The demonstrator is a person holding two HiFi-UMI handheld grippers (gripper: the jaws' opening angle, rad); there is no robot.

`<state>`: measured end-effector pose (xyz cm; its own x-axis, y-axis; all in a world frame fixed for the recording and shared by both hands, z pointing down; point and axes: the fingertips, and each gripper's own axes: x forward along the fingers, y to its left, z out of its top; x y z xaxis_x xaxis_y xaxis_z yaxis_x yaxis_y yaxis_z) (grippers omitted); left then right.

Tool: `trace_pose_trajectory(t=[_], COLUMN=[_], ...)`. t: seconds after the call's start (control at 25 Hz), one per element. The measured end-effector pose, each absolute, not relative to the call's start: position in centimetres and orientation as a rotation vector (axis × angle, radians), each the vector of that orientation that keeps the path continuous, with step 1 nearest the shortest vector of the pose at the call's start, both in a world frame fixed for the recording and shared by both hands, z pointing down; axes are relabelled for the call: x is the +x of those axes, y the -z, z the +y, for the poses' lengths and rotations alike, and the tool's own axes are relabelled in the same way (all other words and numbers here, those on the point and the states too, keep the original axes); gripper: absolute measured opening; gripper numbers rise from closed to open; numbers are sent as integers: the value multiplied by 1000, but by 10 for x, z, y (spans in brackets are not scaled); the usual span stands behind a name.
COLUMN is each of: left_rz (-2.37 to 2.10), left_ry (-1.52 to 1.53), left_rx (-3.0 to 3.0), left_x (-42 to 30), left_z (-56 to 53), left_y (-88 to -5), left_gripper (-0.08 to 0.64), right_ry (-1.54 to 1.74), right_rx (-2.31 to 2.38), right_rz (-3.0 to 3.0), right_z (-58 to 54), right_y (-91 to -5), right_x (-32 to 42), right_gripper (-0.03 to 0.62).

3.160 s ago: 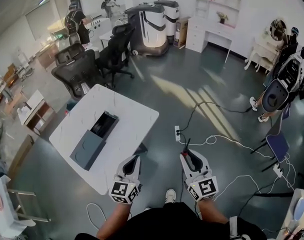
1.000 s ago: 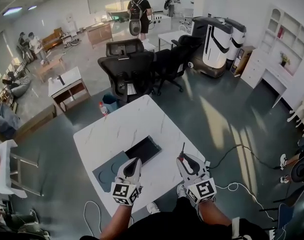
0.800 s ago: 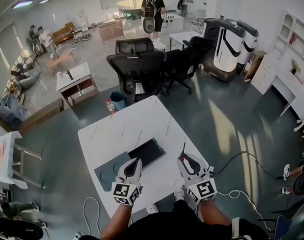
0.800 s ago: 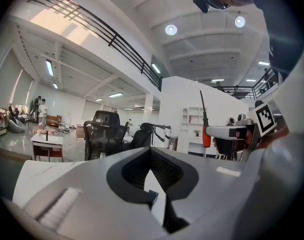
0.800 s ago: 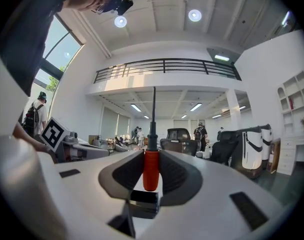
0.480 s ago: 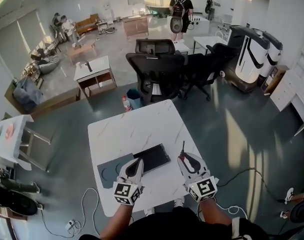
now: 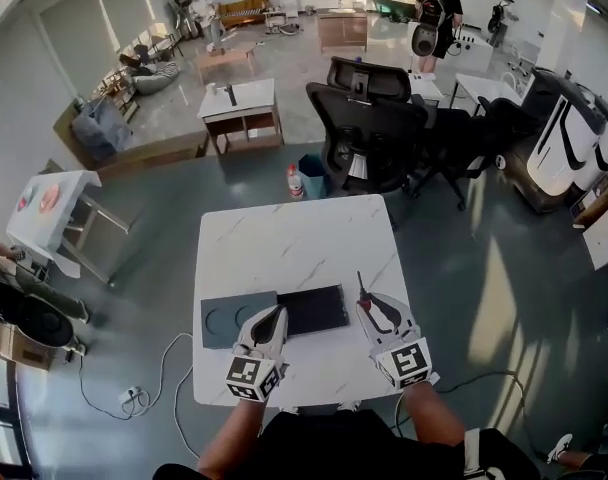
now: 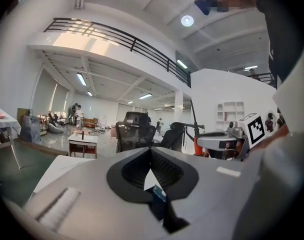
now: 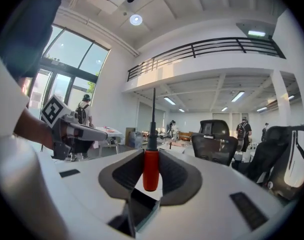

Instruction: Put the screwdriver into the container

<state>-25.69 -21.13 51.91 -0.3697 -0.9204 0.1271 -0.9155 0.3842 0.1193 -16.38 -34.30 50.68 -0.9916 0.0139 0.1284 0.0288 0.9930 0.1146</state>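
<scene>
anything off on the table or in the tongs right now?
Nothing stands out. The container sits flat and open on the table, its grey lid flat beside it. The right tongs grip the screwdriver by its red handle, shaft straight out. The left tongs are shut, empty.

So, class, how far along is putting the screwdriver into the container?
Done: the right gripper is shut on the red-handled, black-shafted screwdriver. In hand: it is held right of the open, dark grey rectangular container on the white marble table. Left: moving the screwdriver over the container, which looks empty, and releasing it inside.
</scene>
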Motion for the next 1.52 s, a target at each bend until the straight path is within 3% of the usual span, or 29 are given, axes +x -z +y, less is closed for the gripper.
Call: trace_pose_trajectory(t=[0.72, 1.52], left_rz=[-2517, -2528], left_ry=[16, 25], left_rx=[1477, 1399], left_x=[-281, -299], left_z=[-142, -100], left_y=[-542, -558], left_gripper=[9, 9], right_ry=[837, 1130], right_rx=[-427, -735], right_rz=[-2455, -1848], right_z=[-306, -291], right_y=[-637, -763], right_x=[-228, -246], right_gripper=[97, 97])
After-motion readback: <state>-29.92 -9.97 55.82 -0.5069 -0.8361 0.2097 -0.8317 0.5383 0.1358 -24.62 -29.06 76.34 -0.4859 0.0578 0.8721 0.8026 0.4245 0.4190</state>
